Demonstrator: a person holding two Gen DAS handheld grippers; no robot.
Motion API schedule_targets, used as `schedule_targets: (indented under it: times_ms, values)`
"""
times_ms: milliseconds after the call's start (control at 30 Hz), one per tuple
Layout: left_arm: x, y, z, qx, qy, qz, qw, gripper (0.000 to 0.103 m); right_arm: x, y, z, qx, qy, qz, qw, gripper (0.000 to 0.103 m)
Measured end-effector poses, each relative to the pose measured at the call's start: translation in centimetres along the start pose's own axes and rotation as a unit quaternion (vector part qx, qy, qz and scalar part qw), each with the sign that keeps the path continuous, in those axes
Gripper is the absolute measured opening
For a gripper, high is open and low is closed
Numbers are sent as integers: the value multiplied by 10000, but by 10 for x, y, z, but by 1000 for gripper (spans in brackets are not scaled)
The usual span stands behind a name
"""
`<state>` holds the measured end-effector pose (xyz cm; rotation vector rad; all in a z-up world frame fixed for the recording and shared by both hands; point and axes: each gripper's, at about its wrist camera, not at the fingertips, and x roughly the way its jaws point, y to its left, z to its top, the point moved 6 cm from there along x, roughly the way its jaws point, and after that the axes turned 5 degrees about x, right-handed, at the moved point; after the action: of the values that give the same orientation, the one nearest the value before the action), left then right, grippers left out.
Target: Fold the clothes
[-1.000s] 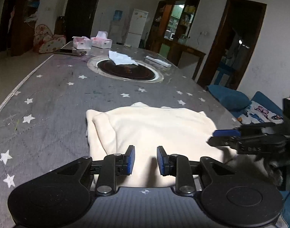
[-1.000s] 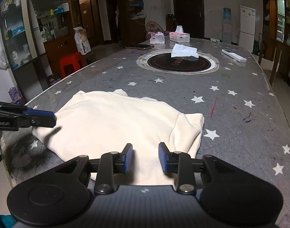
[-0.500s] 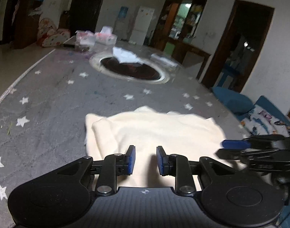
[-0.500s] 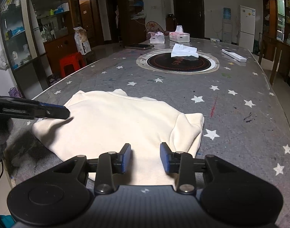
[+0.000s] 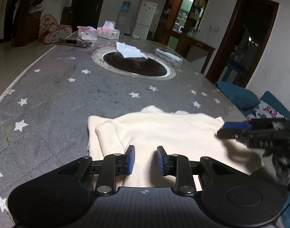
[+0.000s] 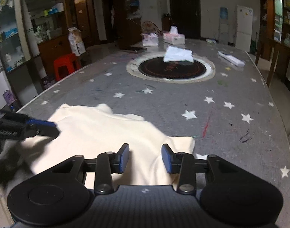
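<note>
A cream sweatshirt (image 5: 164, 134) lies flat, sleeves folded in, on the star-patterned bench (image 5: 68, 95). Left gripper (image 5: 146, 160) and right gripper (image 6: 145, 158) hover parted, holding nothing.

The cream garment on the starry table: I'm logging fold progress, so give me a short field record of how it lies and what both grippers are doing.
garment: cream garment, lying on the table, sleeves already folded in
surface: grey star-print table
left gripper: jaws open, holding nothing, over the near hem
right gripper: jaws open, holding nothing, over the near hem
farther back: white cloth on the round inset
</note>
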<state>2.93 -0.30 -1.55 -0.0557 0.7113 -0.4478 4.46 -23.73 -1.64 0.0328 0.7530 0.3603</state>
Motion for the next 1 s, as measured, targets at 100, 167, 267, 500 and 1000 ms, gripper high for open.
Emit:
schedule_targets:
  times_ms: [100,167,267,500,1000]
  values:
    - [-1,1,0,-10,-1,-19,10000,28,4,-5,1,84,32,-37,10000,37]
    - [-3,1,1,-17,-14,-14,10000,30,5,-7,2,120,20,-55,9999,37]
    - [-4,1,3,-2,-36,36,10000,35,4,-8,3,154,-4,-70,9999,39]
    - [-7,-12,2,201,-50,142,9997,47,-16,28,-5,-263,-107,289,9992,50]
    - [-16,-14,-5,174,22,410,9990,64,-14,68,-35,-751,-76,432,9962,78]
